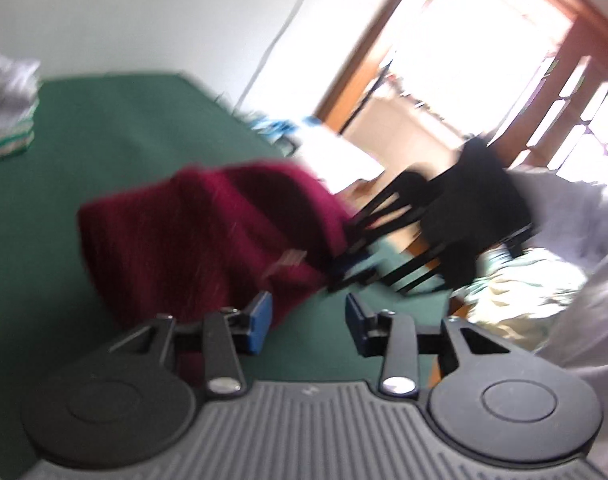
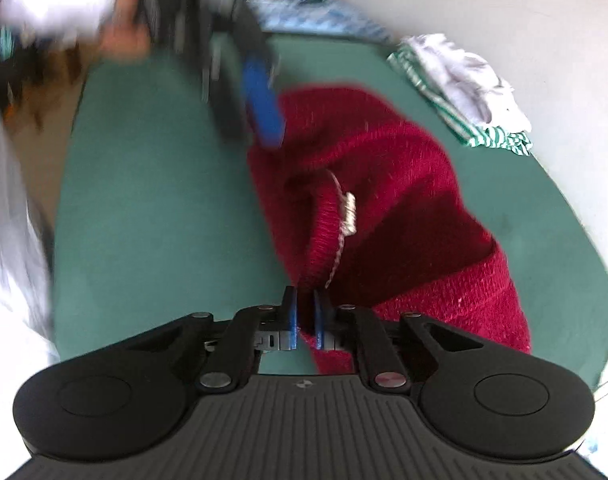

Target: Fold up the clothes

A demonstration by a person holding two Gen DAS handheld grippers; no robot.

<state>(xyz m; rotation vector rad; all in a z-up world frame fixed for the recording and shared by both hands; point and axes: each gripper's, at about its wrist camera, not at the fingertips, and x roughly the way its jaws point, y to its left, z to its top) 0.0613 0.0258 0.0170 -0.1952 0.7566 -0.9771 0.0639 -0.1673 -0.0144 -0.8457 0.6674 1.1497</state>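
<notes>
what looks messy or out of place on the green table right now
The red sweater lies bunched in a heap on the green table, not flat, its neck label exposed. The folded pile at the edge looks tidy.

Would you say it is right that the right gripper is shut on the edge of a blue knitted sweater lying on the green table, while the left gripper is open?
Not quite: the sweater is dark red, not blue, as the right wrist view shows. The rest holds: the right gripper is shut on its edge over the green table, and the left gripper is open.
</notes>
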